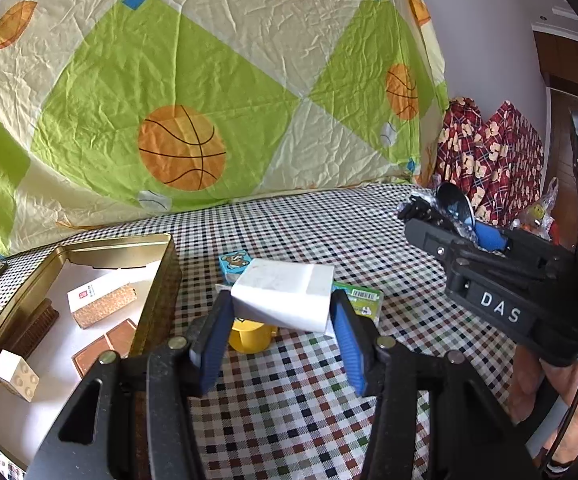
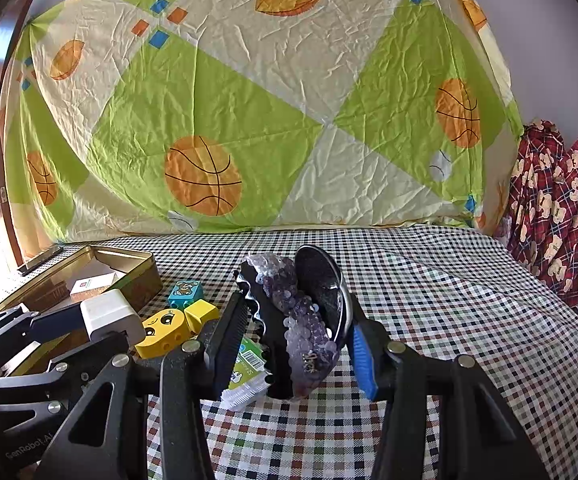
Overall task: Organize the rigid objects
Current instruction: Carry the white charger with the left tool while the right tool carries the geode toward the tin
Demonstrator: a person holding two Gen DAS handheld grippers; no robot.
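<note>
In the left wrist view, the left gripper (image 1: 283,324) grips a white block (image 1: 285,294) between its blue pads (image 1: 351,344), holding it tilted above the checked cloth (image 1: 297,408). Under the block sits a yellow toy (image 1: 249,336), and just behind it lie a green packet (image 1: 363,300) and a blue cube (image 1: 233,266) with a bear picture. Left of the gripper stands an open gold tin (image 1: 157,292). Inside it lie a small white brick (image 1: 15,374), a copper card (image 1: 105,346), a cork-wrapped box (image 1: 101,304) and a dark brush (image 1: 35,326).

In the right wrist view, the right gripper (image 2: 293,344) is clamped on a black hair clip (image 2: 289,320) studded with purple beads, raised over the cloth (image 2: 429,320). Beneath it lies the green packet (image 2: 249,368). To the left, the left gripper (image 2: 117,320) carries the white block (image 2: 109,314) near the tin (image 2: 145,276). The yellow toy (image 2: 173,326), with a face on it, and the blue cube (image 2: 185,292) lie between the tin and the clip.

At the back hangs a green and cream sheet (image 2: 249,100) printed with basketballs. A red bear-print fabric (image 2: 557,208) is heaped at the far right.
</note>
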